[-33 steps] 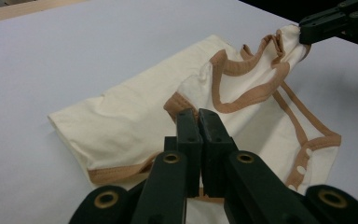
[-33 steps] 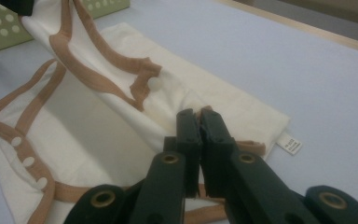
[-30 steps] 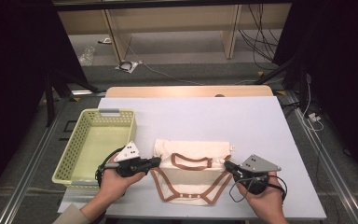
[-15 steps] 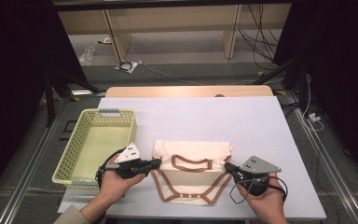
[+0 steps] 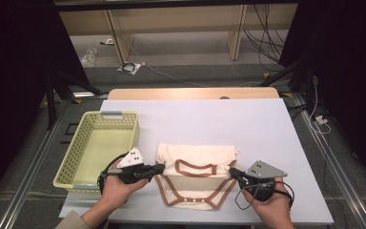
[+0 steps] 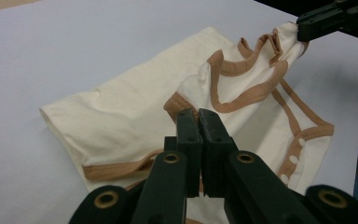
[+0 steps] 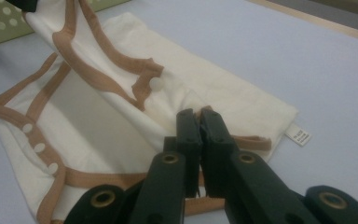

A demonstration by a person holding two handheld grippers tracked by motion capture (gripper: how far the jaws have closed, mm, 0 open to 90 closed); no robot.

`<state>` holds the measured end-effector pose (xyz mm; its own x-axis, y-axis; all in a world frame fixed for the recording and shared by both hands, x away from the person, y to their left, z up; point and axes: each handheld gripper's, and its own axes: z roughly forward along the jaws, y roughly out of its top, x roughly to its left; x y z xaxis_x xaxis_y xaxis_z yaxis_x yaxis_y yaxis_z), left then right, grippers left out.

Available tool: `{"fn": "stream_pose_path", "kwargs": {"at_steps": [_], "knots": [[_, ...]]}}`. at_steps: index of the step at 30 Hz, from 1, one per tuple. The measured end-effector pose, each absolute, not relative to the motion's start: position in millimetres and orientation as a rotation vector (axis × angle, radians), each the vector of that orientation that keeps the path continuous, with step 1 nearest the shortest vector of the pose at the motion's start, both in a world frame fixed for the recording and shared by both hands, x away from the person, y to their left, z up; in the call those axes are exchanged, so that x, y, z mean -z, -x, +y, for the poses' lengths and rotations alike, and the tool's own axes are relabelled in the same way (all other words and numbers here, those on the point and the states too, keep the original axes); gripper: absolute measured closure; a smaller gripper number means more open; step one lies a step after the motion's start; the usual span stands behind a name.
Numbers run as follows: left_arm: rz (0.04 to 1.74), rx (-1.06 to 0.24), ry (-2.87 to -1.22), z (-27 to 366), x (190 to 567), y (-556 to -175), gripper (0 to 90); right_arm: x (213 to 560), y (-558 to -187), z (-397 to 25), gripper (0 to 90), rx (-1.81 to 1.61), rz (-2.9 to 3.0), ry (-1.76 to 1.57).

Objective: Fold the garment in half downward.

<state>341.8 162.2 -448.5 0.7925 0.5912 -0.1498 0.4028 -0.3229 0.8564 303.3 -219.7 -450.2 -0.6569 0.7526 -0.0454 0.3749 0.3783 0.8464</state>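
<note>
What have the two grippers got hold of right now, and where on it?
Both are shut on the cream bodysuit: left gripper pinches its left shoulder edge, right gripper its right.

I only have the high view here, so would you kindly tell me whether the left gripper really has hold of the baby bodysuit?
Observer: Yes. In the left gripper view the left gripper has its jaws pressed together on the brown-trimmed edge of the cream bodysuit.
Operator: Thank you. And the right one?
Observer: The right gripper is likewise shut on a brown-trimmed edge, with cloth pinched between its jaws.
Operator: Is there anything small on the garment that I might miss from above?
Observer: A white label sticks out of the side seam and lies flat on the table, and snap buttons run along the trim.
</note>
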Motion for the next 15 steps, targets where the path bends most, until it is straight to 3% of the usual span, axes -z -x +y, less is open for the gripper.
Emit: {"fn": "stream_pose_path", "kwargs": {"at_steps": [15], "knots": [[0.746,-0.220,-1.975,161.1,450.4,-340.5,87.5,451.8,-301.0,-219.1,87.6,-1.186,2.245,-0.964]]}}
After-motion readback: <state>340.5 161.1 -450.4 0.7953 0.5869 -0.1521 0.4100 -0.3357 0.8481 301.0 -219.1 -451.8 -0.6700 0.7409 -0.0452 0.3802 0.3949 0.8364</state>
